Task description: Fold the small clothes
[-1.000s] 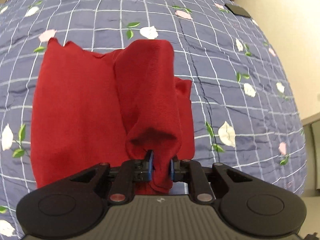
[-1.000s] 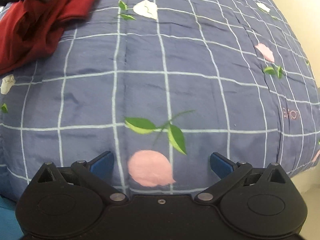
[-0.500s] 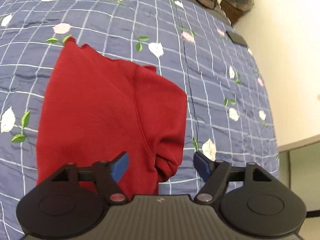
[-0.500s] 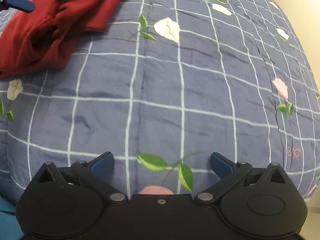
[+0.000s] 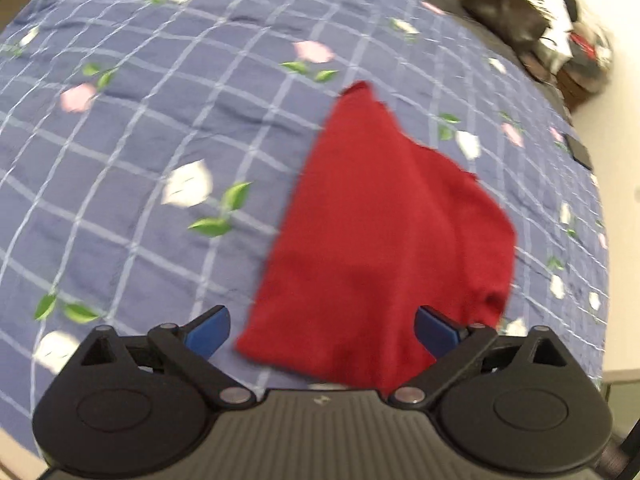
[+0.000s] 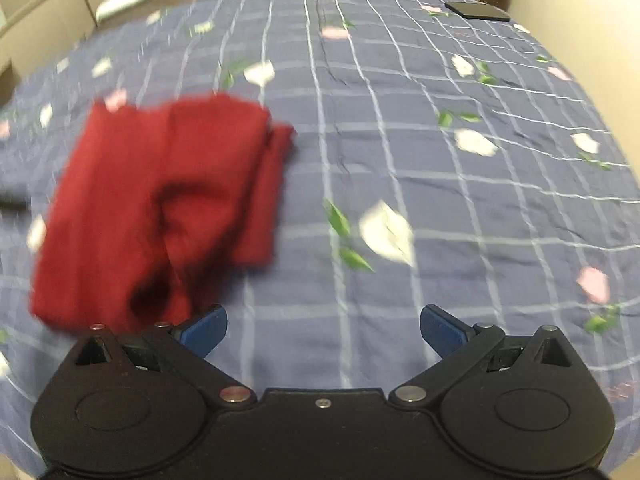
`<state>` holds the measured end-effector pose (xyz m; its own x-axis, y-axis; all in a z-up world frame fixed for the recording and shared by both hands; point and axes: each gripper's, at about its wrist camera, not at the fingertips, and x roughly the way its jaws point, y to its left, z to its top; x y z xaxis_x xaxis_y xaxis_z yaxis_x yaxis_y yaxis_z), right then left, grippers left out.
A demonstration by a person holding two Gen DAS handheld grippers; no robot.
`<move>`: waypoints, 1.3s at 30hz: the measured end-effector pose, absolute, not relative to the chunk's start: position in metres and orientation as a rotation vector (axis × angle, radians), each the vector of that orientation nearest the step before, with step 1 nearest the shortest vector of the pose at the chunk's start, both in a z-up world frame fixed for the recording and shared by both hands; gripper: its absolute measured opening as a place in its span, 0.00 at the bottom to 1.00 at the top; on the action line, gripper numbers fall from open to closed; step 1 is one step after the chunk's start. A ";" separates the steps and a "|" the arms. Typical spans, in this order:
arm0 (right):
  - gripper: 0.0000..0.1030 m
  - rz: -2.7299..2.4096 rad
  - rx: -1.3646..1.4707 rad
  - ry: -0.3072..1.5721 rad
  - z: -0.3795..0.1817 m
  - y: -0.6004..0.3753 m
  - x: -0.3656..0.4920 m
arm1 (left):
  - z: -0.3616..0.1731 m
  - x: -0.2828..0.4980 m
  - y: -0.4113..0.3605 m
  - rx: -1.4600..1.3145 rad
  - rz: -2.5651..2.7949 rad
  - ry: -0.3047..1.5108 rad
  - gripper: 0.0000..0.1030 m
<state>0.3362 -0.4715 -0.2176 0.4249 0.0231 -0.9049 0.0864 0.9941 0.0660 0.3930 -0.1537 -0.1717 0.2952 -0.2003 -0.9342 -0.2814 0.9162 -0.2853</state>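
Observation:
A small red knit garment (image 5: pixel 376 232) lies partly folded on the blue checked floral bedspread (image 5: pixel 160 128). My left gripper (image 5: pixel 320 330) is open and empty, its blue pads (image 5: pixel 208 328) straddling the garment's near edge from just above. In the right wrist view the garment (image 6: pixel 160 208) lies at the left, with a sleeve folded over its body. My right gripper (image 6: pixel 322 330) is open and empty over bare bedspread (image 6: pixel 440 200), its left pad close to the garment's near corner. Both views are blurred by motion.
A dark phone (image 6: pixel 478 11) lies near the bed's far right edge. A black bag (image 5: pixel 504 12) and clutter (image 5: pixel 576 48) sit beyond the far end. A light wall (image 6: pixel 580 20) runs along the right side. Pale cabinets (image 6: pixel 44 4) stand at the far left.
My left gripper let go of the red sleeve, opened and pulled back to the left. My right gripper swung left towards the garment, which now fills its left side.

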 end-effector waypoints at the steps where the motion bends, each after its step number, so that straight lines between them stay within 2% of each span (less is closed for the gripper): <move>1: 1.00 -0.030 0.147 1.130 -0.217 -0.470 0.346 | -0.175 0.390 -0.149 -0.437 0.072 1.288 0.99; 9: 0.99 0.045 0.354 1.148 -0.228 -0.469 0.410 | -0.190 0.364 -0.127 -0.462 0.147 1.316 0.99; 12: 0.95 0.086 0.360 1.145 -0.231 -0.467 0.426 | -0.190 0.358 -0.123 -0.470 0.159 1.318 0.99; 18: 0.72 0.095 0.385 1.156 -0.235 -0.468 0.443 | -0.191 0.357 -0.121 -0.461 0.183 1.321 0.99; 20: 0.58 0.090 0.396 1.169 -0.237 -0.470 0.446 | -0.190 0.359 -0.121 -0.460 0.182 1.319 0.99; 21: 0.53 0.090 0.400 1.173 -0.238 -0.471 0.445 | -0.190 0.359 -0.121 -0.458 0.180 1.318 0.99; 23: 0.33 0.100 0.400 1.179 -0.238 -0.472 0.446 | -0.188 0.361 -0.121 -0.450 0.174 1.314 0.99; 24: 0.27 0.111 0.393 1.180 -0.237 -0.471 0.447 | -0.188 0.362 -0.122 -0.445 0.171 1.313 0.99; 25: 0.18 0.123 0.382 1.180 -0.236 -0.469 0.447 | -0.187 0.363 -0.122 -0.440 0.169 1.314 0.99; 26: 0.15 0.137 0.360 1.179 -0.234 -0.467 0.448 | -0.187 0.364 -0.123 -0.436 0.166 1.315 0.99; 31: 0.08 0.163 0.262 1.143 -0.222 -0.459 0.446 | -0.187 0.366 -0.125 -0.430 0.157 1.319 0.99; 39: 0.07 0.110 0.217 1.152 -0.230 -0.459 0.442 | -0.185 0.364 -0.125 -0.425 0.151 1.322 0.99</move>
<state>0.4416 -0.4590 -0.2296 0.4045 0.1972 -0.8930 0.0248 0.9738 0.2262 0.3642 -0.1246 -0.1848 0.2500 -0.1317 -0.9592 -0.3449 0.9136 -0.2153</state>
